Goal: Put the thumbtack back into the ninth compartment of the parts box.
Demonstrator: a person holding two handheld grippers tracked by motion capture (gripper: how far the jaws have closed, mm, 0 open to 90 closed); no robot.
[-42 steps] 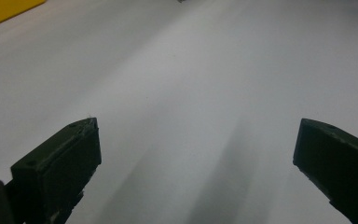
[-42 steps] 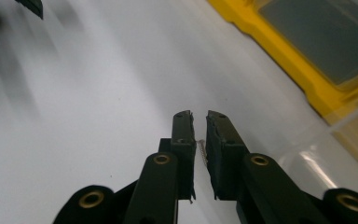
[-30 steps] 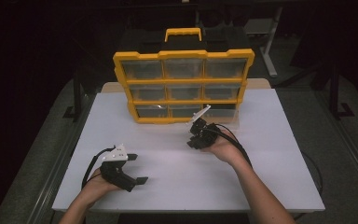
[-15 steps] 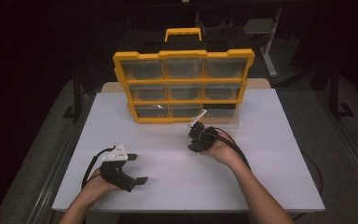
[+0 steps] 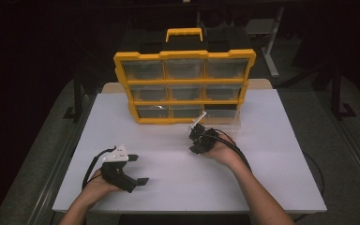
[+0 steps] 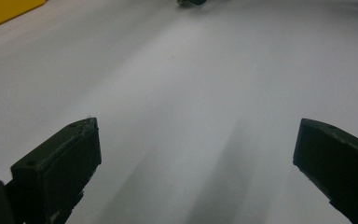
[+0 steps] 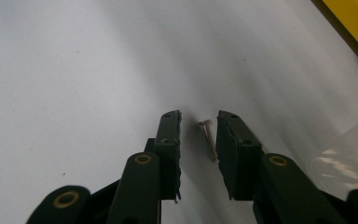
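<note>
No readable writing anywhere. My right gripper (image 7: 199, 135) has its jaws narrow, a screw (image 7: 207, 140) loose between them on the worktop (image 5: 272, 154), just before the yellow organizer (image 5: 184, 86) at the far edge. My left gripper (image 6: 193, 158) gapes wide near the front-left corner, bare worktop around.

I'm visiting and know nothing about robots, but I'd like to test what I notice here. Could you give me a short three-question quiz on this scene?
1. True or false: the left gripper is clamped on a bolt.
2. What lies between the jaws of the right gripper?
A. a screw
B. a coin
C. a key
3. What colour is the frame of the drawer organizer standing at the back of the table?

Key
1. False: its jaws stand wide apart over bare tabletop.
2. A: a small screw lies on the table in the gap, with neither pad pressing on it.
3. Yellow, with clear drawers and a handle on top.
</note>
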